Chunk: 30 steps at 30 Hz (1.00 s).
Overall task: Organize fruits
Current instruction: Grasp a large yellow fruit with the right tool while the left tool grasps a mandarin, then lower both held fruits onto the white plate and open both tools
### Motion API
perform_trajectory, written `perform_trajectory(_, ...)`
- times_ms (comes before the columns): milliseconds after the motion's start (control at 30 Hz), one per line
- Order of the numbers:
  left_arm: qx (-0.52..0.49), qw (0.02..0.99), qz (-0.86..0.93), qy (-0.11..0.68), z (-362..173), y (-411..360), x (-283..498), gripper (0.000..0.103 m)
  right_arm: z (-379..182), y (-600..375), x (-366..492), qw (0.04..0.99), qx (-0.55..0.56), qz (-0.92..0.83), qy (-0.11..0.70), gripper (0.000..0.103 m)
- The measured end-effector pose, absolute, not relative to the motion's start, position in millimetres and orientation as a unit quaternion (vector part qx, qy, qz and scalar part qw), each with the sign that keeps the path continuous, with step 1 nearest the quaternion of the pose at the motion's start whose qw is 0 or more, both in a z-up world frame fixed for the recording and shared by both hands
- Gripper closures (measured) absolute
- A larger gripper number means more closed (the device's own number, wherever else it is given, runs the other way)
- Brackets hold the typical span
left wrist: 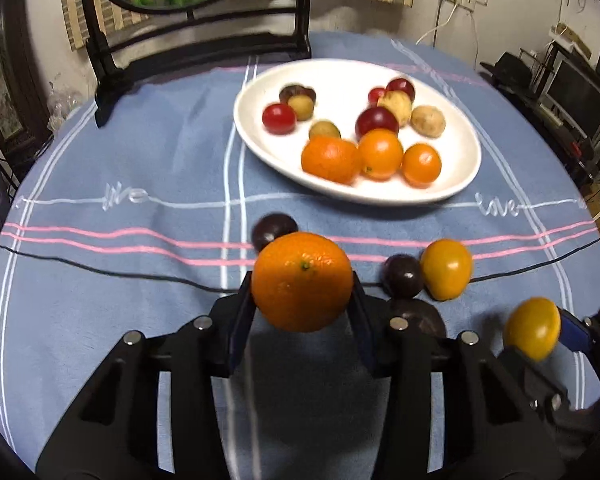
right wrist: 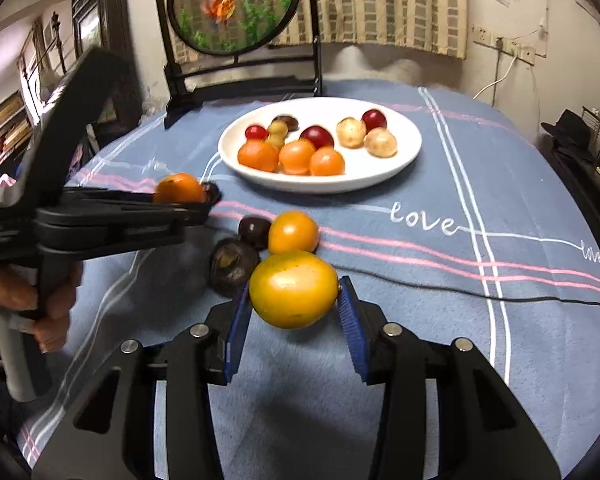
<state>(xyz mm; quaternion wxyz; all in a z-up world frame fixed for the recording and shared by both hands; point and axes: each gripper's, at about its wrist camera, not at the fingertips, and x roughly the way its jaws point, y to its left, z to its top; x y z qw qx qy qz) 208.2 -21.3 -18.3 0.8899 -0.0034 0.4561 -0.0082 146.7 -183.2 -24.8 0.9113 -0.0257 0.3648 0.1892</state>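
My left gripper [left wrist: 302,285] is shut on an orange mandarin [left wrist: 302,280] and holds it above the blue cloth; it shows in the right wrist view [right wrist: 180,190] too. My right gripper [right wrist: 294,292] is shut on a yellow-orange fruit [right wrist: 293,288], which also shows at the lower right of the left wrist view [left wrist: 532,332]. A white plate [left wrist: 260,136] [right wrist: 400,160] beyond holds several orange, red and tan fruits. On the cloth lie another yellow fruit [left wrist: 446,274] [right wrist: 293,233] and dark purple fruits [left wrist: 402,276] [left wrist: 274,230] [right wrist: 254,232] [right wrist: 232,266].
A black cable [right wrist: 460,290] crosses the cloth in front of the plate. A round fish picture in a black stand [right wrist: 236,4] is at the table's back. Shelves and equipment [left wrist: 572,92] stand beyond the right edge.
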Motion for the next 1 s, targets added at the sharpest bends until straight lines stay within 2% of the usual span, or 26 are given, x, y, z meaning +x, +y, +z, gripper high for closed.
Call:
perform_trajectory(200,0.009,0.905,-0.008,0.424,8.8,-14.9,227.1,0.058,5.8,-175.1,179.5,0.918,-0.065,0.189,0.341,0.059)
perform_trajectory(333,0.0,0.908,-0.021,0.418,12.9,-10.2,259.8,0.058,17.3,-175.8,222.3,0.925,-0.047,0.191,0.325,0.059)
perform_trajectory(700,-0.005,0.905,-0.004,0.425,-4.2,-7.6,322.1,0.057,-9.9,-159.0,295.8,0.928,-0.044,0.162,0.333,0.058)
perform_trajectory(733,-0.011,0.905,-0.002,0.426,-6.1,-6.8,323.8,0.056,-11.0,-159.3,297.9,0.928,-0.041,0.164,0.332,0.053)
perform_trajectory(800,-0.028,0.91,0.008,0.414,-5.4,-3.4,321.1,0.04,-11.0,-159.9,300.4,0.927,-0.03,0.173,0.33,0.051)
perform_trajectory(833,-0.033,0.915,0.015,0.403,-2.9,-1.9,317.2,0.028,-10.8,-159.8,300.2,0.927,-0.029,0.173,0.331,0.051)
perform_trajectory(1000,-0.026,0.924,0.026,0.38,6.8,4.3,294.8,0.027,-3.2,-168.6,281.6,0.927,-0.009,0.171,0.334,0.051)
